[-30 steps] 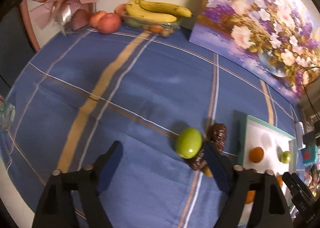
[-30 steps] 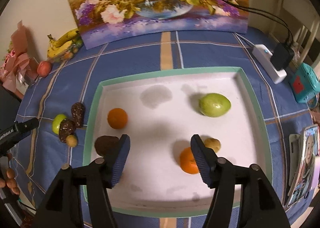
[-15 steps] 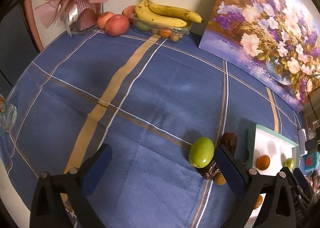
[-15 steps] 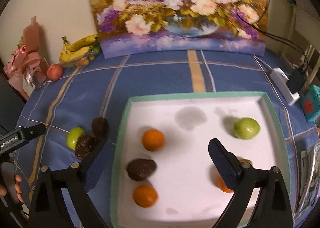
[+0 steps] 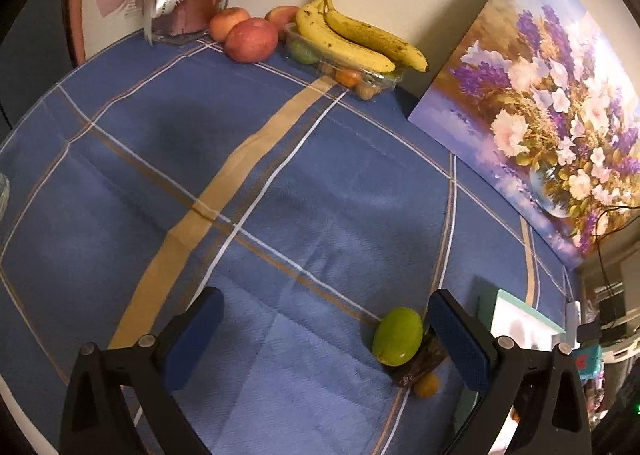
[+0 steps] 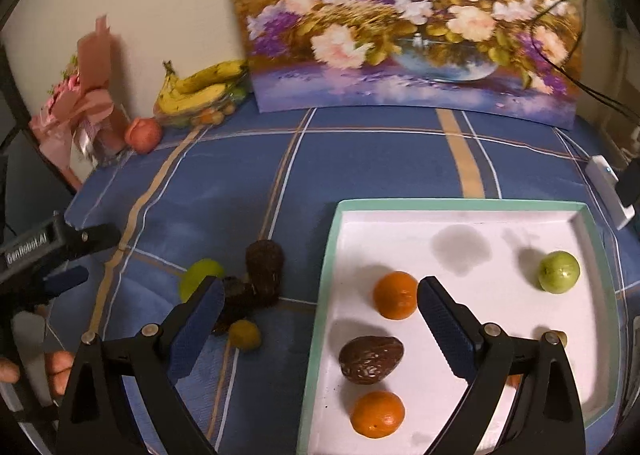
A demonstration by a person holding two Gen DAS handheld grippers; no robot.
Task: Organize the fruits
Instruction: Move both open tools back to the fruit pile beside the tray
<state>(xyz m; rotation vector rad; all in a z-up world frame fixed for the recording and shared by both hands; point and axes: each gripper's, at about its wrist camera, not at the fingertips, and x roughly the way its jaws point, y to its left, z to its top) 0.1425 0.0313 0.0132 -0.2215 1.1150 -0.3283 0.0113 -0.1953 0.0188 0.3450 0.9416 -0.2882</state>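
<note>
Lying just inside left hand-held gripper's (image 5: 326, 339) right finger: green fruit (image 5: 397, 336).

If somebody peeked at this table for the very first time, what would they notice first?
Probably the big flower painting leaning against the wall at the back of the blue checked tablecloth. Next, the white tray with a green rim on the right, holding two oranges, a green fruit and a wrinkly brown fruit. Then the yellow bananas in the far corner, lying on a clear box beside red apples.
</note>
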